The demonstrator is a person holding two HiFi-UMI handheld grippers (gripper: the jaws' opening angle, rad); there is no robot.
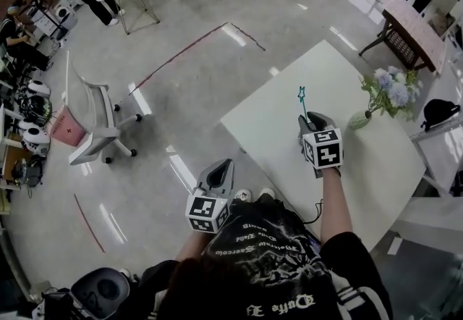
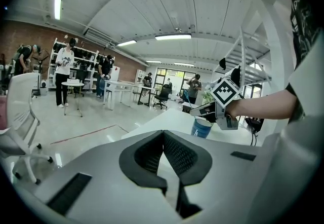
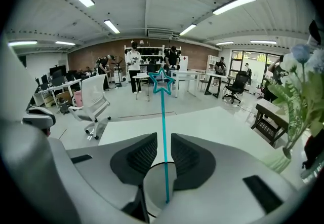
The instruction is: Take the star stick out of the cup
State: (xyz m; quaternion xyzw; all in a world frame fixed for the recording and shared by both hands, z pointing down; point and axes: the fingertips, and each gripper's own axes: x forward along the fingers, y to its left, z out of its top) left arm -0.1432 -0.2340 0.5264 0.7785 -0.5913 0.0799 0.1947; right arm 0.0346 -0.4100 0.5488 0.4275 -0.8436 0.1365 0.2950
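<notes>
A thin teal star stick point(image 3: 164, 126) stands upright in a cup point(image 3: 158, 185), its star point(image 1: 302, 94) rising above my right gripper point(image 1: 310, 121). From the left gripper view the cup point(image 2: 202, 127) is blue and sits on the white table point(image 1: 268, 130). My right gripper point(image 3: 163, 140) hovers just over the cup's mouth. The stick passes between its pads point(image 3: 144, 152) with a small gap on each side, so it is open. My left gripper point(image 1: 220, 171) hangs off the table's near-left edge, shut and empty, its pads point(image 2: 174, 153) meeting at the tip.
A vase of pale blue flowers point(image 1: 388, 92) stands on the table to the right of the cup, close to my right gripper point(image 2: 206, 110). A white office chair point(image 1: 98, 119) is on the floor at left. People and desks fill the room's far side.
</notes>
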